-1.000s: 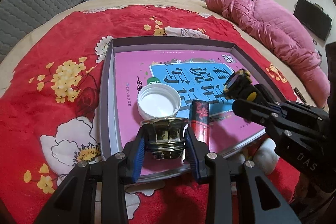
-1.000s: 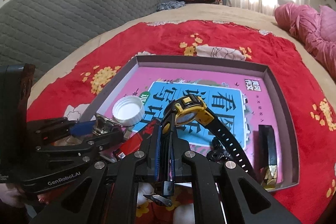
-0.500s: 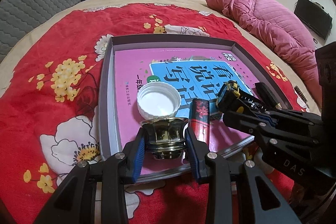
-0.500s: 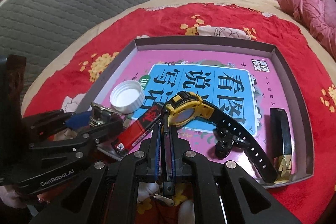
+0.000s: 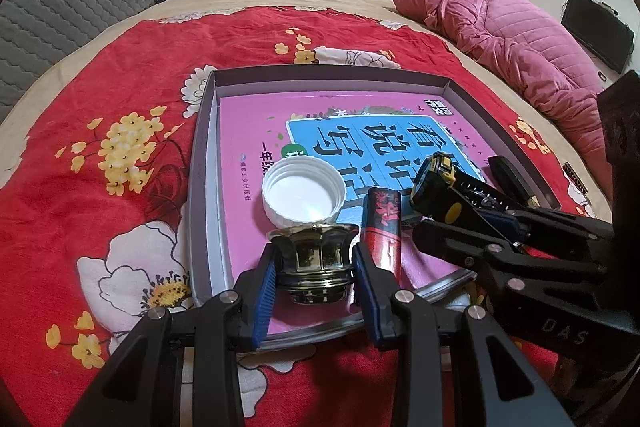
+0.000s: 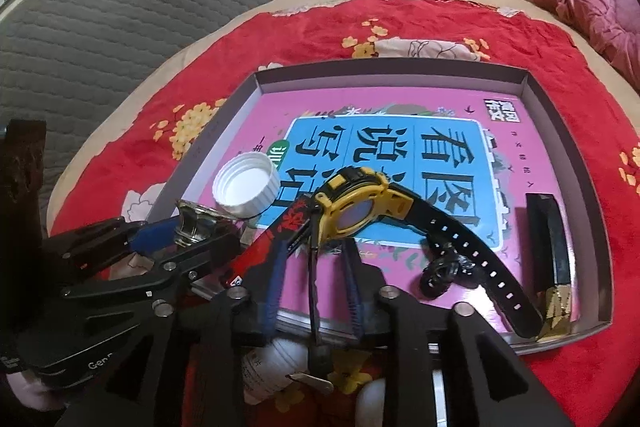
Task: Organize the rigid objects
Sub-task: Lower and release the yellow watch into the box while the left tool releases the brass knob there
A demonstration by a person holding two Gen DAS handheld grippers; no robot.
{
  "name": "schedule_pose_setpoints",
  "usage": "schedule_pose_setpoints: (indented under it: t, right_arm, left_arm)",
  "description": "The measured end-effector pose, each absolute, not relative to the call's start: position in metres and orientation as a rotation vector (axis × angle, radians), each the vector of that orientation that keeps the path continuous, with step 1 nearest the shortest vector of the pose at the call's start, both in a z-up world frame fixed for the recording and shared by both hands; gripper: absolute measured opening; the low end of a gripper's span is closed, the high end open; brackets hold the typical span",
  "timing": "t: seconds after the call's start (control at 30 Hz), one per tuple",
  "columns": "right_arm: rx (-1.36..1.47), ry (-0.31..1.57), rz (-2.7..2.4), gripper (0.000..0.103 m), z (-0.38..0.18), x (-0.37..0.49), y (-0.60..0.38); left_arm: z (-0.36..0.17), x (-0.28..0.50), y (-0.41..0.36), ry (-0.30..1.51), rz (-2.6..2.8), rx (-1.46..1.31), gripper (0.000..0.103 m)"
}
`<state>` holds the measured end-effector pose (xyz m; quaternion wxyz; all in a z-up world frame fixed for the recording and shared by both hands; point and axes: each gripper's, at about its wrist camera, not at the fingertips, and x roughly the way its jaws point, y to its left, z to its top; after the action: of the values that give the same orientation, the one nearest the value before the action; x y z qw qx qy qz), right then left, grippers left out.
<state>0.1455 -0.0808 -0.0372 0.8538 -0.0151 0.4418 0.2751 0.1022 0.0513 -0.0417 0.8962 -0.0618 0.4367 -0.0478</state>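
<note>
1. At the tray's near-left corner, my left gripper clamps the gold cap; I'd lower it beside the white lid.
2. Near edge: right gripper is opening, watch strap between its pads; I'd withdraw straight back.

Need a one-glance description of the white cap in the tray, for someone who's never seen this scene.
Find the grey tray on the red floral bedspread; a pink book lines it. On the book's near-left part sits the white cap, open side up. It is the only white, round, ribbed piece there.
</note>
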Motion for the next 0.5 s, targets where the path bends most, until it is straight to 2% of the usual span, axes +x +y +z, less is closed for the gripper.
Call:
schedule_pose_setpoints:
  t: [0.07,0.5]
  right_arm:
    - [-0.028,0.928,0.574,0.04,-0.035,0.144,-0.084]
    - [-0.071,0.879,0.532,0.041,-0.021,0.131,-0.11]
  left_arm:
    - [-0.042,0.102,0.052,0.905,-0.098,-0.127,0.037]
    - [-0.042,0.102,0.051,0.905,-0.098,-0.126,0.037]
